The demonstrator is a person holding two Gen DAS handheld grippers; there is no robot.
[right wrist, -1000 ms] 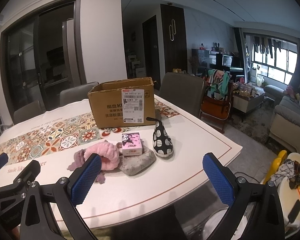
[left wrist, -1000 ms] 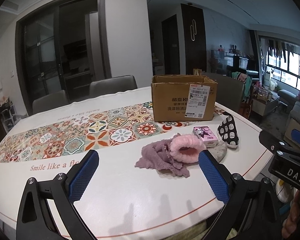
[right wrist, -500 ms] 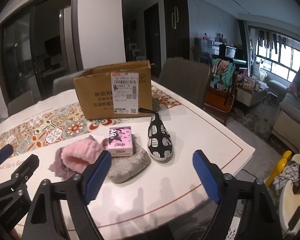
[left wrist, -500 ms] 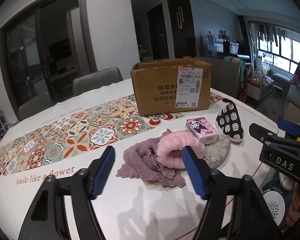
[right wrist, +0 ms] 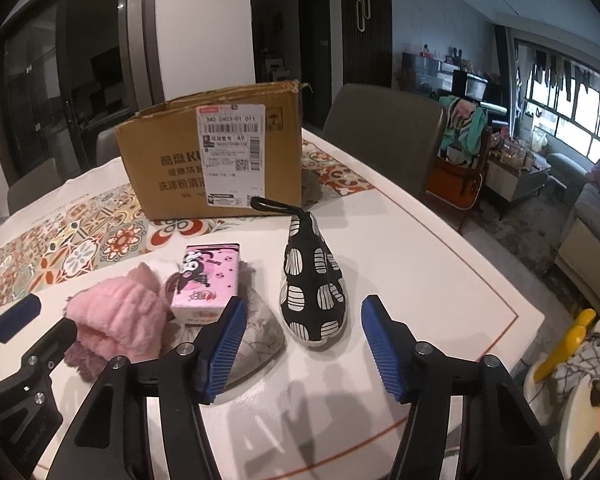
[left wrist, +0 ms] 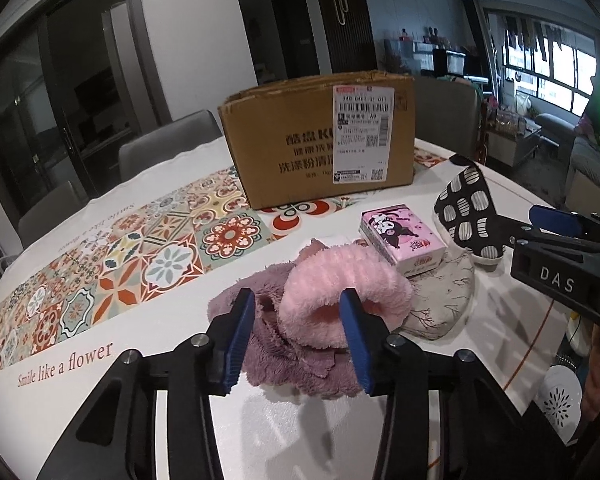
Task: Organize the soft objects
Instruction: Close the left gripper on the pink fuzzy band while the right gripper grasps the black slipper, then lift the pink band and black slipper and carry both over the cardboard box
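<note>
- The left claw (left wrist: 296, 336) stands partly open, its 2 blue pads on either side of the soft pile: the left pad (left wrist: 240, 340) lies over the purple fluffy cloth (left wrist: 268, 340), the right pad (left wrist: 354, 340) in front of the pink fluffy band (left wrist: 340, 292). It has hold of nothing that I can make out; whether a pad touches the fabric I cannot tell.
- The pink fluffy band lies on top of the purple fluffy cloth, near the front edge of the white table (left wrist: 100, 384).
- Just right of the band, a pink tissue pack (left wrist: 402, 240) with a cartoon print rests on a grey printed pouch (left wrist: 444, 300).
- A black pouch with white spots (right wrist: 314, 284) lies beside the grey pouch, its black loop pointing toward the cardboard box (right wrist: 212, 152).
- The right claw (right wrist: 300, 344) is open wider and holds nothing; it hovers above the table just in front of the spotted pouch, its left pad (right wrist: 226, 344) over the near end of the grey pouch.
- The cardboard box stands upright behind the soft things, on a patterned tile runner (left wrist: 120, 256), with a white shipping label on its front.
- Grey chairs (right wrist: 384, 136) stand around the table.
</note>
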